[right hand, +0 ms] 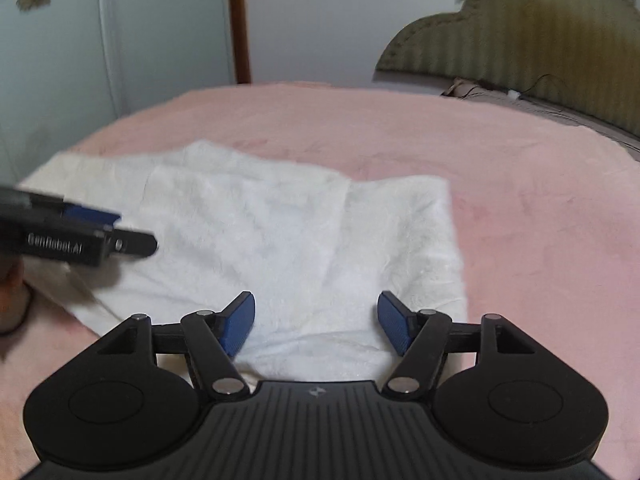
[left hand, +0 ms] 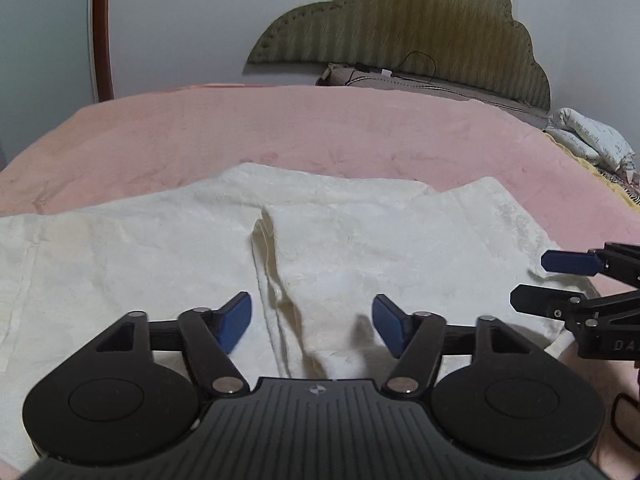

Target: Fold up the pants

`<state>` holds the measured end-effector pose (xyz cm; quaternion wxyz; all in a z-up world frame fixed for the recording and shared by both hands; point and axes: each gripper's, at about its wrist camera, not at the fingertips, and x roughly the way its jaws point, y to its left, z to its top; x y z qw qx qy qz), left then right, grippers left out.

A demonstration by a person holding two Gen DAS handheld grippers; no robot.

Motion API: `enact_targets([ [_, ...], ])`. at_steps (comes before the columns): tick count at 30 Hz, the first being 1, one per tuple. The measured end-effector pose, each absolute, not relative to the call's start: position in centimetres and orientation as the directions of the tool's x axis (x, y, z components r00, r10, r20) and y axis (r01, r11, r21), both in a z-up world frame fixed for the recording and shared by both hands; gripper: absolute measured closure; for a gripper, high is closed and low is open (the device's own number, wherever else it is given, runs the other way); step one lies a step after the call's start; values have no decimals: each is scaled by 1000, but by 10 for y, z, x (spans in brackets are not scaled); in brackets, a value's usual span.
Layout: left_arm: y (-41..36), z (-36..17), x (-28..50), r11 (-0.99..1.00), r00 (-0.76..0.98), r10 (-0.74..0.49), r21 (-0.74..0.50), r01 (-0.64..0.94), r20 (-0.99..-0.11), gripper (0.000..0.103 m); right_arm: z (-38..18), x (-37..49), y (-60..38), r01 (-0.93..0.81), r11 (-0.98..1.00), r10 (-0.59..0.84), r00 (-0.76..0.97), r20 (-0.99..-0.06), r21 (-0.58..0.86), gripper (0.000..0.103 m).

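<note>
White pants [left hand: 160, 256] lie flat on a pink bed cover [left hand: 280, 128], with one part folded over the other along a ridge [left hand: 268, 264] in the middle. My left gripper [left hand: 312, 322] is open and empty, just above the near edge of the folded part. My right gripper [right hand: 316, 320] is open and empty over the near right end of the pants [right hand: 280, 232]. The right gripper also shows at the right edge of the left wrist view [left hand: 532, 280], open. The left gripper shows blurred at the left of the right wrist view [right hand: 128, 232].
A padded olive headboard [left hand: 400, 24] stands at the far side of the bed. A cable and pillow [left hand: 384, 76] lie below it. A rolled printed quilt [left hand: 592, 140] sits at the right. A wooden door frame [left hand: 102, 32] stands at the far left.
</note>
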<state>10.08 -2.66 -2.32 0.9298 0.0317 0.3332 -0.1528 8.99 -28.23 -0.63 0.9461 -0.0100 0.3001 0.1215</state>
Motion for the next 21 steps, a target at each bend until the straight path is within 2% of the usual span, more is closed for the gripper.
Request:
enact_targets([
  [2,-29,-33,101,952,728,-217,23,304,-650,19,-11,92,-274,-279,959,257,768,-587,55,26],
  [4,-21,-29,92,958,741,-223,-3,285,-633,20,-29,98,-266,-284,958,246,743,-622,39,21],
  [5,-15,-25,88,962,750,-216,-7,272,-625,20,-31,95,-266,-274,961,242,762,-601,39,20],
  [7,-3,-17,79,972,778,-179,15,235,-601,15,-29,93,-265,-260,965,230,763,-604,39,20],
  [10,18,-13,69,981,816,-70,109,161,-573,9,-17,90,-260,-231,971,220,771,-597,59,19],
  [13,36,-24,69,975,808,45,204,94,-588,8,-3,84,-246,-309,946,312,776,-548,102,19],
  [15,48,-26,67,981,805,52,180,68,-591,8,-1,86,-229,-354,928,358,765,-536,114,19],
  [19,60,-27,62,988,816,29,143,66,-577,3,-15,93,-193,-425,903,375,719,-585,57,19],
  [21,59,-32,60,986,824,35,155,64,-565,0,-28,93,-181,-431,902,348,721,-599,7,14],
])
